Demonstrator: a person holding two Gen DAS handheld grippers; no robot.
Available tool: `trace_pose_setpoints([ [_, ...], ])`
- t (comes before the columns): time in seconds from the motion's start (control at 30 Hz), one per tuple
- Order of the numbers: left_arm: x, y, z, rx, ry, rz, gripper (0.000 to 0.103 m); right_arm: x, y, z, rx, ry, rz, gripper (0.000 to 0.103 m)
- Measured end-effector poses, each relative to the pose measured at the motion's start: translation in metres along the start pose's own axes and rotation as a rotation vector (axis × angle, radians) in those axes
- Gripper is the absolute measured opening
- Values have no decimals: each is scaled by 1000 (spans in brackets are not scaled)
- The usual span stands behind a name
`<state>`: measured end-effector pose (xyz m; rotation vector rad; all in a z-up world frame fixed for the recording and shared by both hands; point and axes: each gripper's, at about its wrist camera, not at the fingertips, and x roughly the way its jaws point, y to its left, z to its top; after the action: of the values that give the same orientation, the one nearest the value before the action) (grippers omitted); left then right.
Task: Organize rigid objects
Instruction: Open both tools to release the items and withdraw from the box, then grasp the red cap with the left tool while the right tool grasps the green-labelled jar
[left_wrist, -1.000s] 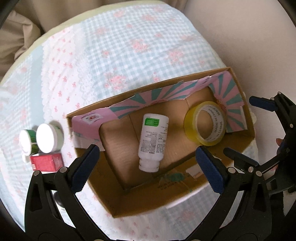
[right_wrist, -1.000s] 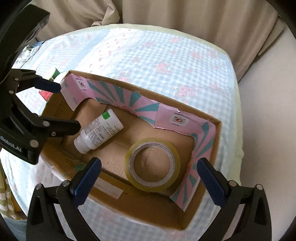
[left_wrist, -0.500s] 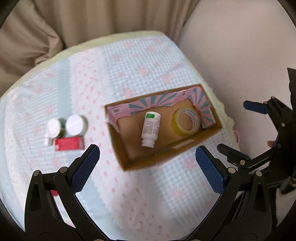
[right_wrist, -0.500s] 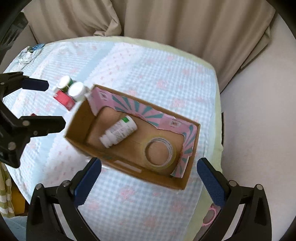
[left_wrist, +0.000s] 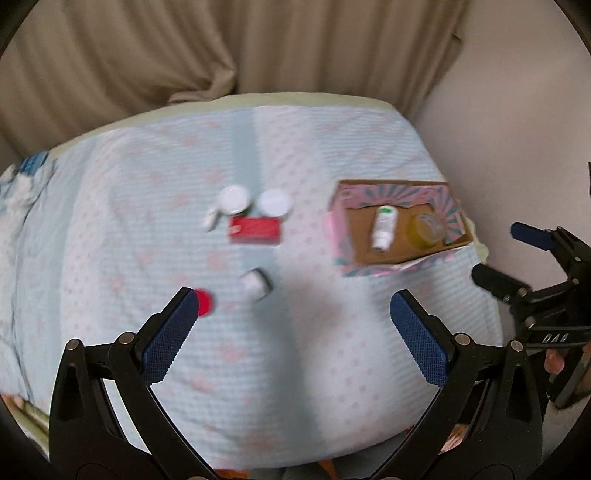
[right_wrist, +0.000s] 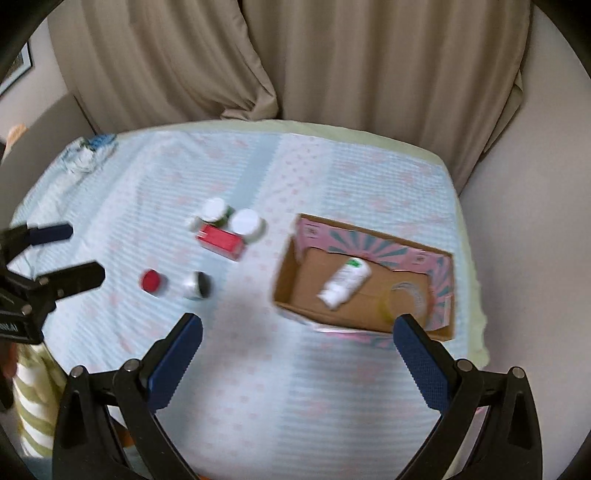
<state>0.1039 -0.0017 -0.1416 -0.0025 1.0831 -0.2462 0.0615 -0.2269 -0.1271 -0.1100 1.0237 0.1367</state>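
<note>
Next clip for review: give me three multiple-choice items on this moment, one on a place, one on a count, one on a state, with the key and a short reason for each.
1. Where does the white bottle lie?
A. inside the cardboard box
B. on the cloth beside the red box
C. between the right tongs

2. How many things lie inside the cardboard box?
A. one
B. two
C. four

3. How do the left tongs and right tongs stand?
A. both open and empty
B. both shut on an object
C. left shut on the tape roll, right open

Key: 1 A, the bottle lies on its side on the box floor. 2 B, only the bottle and the yellow tape roll are in it. 3 A, the blue pads of each pair stand wide apart with nothing between them.
</note>
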Motion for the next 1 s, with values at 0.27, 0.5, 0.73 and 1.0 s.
trace_pose_setpoints([
  [0.27,-5,97,-39,-52,11,4,103,17,76,3,93,-6,13,103],
  [0.5,28,144,-60,-67,48,-1,103,50,115,7,150,-1,33,103],
  [0.73,88,163,-75,-56,101,10,103,106,138,16,140,36,60,103],
  [1.0,175,173,-82,-70,155,11,103,188,140,58,59,55,90,103],
])
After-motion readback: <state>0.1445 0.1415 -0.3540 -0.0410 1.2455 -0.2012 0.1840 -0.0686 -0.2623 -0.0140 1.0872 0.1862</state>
